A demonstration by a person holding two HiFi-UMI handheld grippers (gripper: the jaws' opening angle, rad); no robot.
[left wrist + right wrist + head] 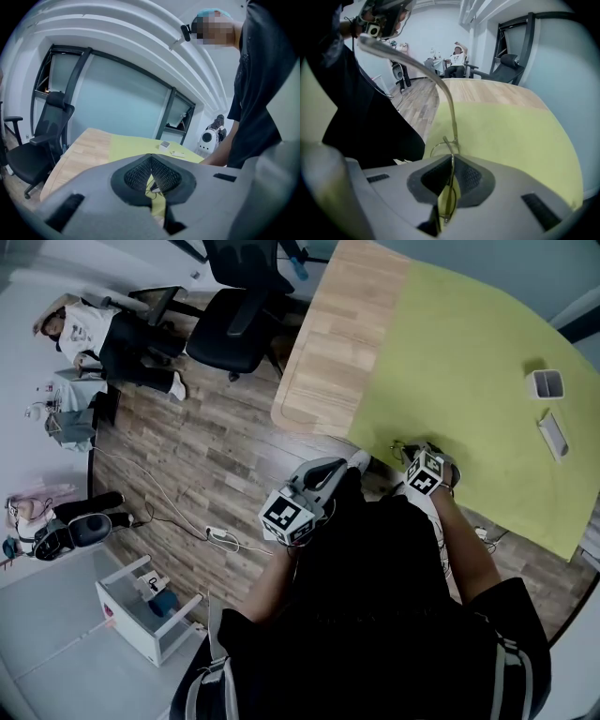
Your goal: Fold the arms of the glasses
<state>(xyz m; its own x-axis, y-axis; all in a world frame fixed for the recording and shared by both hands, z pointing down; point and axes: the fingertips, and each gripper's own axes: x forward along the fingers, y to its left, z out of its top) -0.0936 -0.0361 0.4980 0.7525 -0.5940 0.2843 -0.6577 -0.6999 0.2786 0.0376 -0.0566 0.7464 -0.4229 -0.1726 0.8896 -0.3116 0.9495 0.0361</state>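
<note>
– As the head view looks steeply down, where do the two tools sit?

– At the near edge of the table, where the green mat covers it. The left gripper points from that edge toward the right gripper. The glasses show only as thin dark wire just in front of the right one, over the mat's near border. A white box and a flat white case lie well apart from them, toward the mat's right side. An office chair stands past the table's far end.

– What does the left gripper view give?

– The left gripper has its pads meeting at the tips, so the jaws are closed, and I see nothing clamped between them. Below the meeting point there is a narrow gap. Through it a bit of the glasses' wire shows against the mat. It seems to lie beyond the pads, though whether it touches them I can't tell.

– And the right gripper view?

– The right gripper is clamped on the glasses. The front frame stands edge-on between the pads, with one lens running down through the gap and another rim showing just above them. One arm rises from the hinge above the jaws and sweeps up and left in a long curve, unfolded, over the mat.
</note>
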